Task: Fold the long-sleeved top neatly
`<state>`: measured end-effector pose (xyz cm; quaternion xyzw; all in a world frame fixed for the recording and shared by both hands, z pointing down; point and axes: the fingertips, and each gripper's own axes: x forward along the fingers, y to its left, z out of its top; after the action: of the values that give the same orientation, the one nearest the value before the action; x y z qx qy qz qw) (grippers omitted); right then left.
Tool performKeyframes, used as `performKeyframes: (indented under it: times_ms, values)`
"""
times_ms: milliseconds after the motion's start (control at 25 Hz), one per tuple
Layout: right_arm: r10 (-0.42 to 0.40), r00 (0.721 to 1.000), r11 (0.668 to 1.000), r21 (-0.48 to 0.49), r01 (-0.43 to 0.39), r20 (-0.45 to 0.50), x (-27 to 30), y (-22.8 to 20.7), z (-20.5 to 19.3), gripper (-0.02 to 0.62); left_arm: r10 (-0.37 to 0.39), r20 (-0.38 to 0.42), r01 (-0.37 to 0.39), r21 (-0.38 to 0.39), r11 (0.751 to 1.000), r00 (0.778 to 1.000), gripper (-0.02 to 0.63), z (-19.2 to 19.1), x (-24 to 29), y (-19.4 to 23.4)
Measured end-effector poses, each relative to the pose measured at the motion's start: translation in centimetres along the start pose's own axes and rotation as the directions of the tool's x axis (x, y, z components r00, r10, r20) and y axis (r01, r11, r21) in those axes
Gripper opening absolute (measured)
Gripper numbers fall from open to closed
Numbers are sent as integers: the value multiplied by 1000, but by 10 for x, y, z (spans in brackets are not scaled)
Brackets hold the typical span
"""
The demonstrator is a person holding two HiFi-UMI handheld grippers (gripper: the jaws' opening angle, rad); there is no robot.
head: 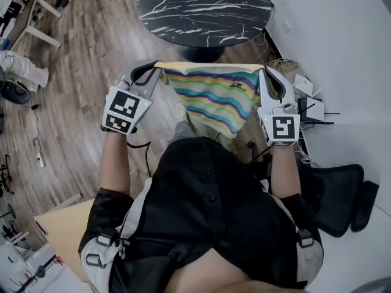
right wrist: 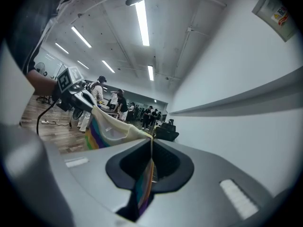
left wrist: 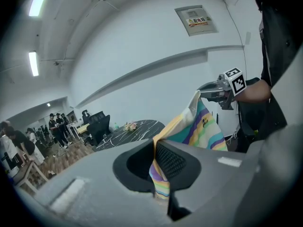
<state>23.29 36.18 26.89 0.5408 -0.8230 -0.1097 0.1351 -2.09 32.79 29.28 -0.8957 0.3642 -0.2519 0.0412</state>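
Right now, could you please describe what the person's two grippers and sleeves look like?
Both the left gripper and right gripper are grey with dark-lined, tapering fingers, and each carries a white cube printed with black square markers. The person wears a black top with short sleeves and pale grey shoulder panels.

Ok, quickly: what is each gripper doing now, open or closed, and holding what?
Left gripper: closed on the striped top.
Right gripper: closed on the striped top too.
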Motion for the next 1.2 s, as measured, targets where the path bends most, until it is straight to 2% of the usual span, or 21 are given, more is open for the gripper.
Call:
performKeyframes:
  times_ms: [360,640,920,1200]
  values:
    - [-33,999,999,-2,33,-26,79,-19,-4,14,-18,-7,18,43,999,1000,15,0,51,70]
    - [-84,996,996,-18,83,-38,141,-36,6,14,-63,16,62,59,996,998,15,3,84,126]
    - [-119,987,993,-26,117,-105,201,-35,-13,14,-118,-40,121,81,989,992,15,-25,125,168]
    - [-159,979,984,-95,148,-125,253,-40,-6,14,-120,-38,123,92,988,992,15,-22,153,219]
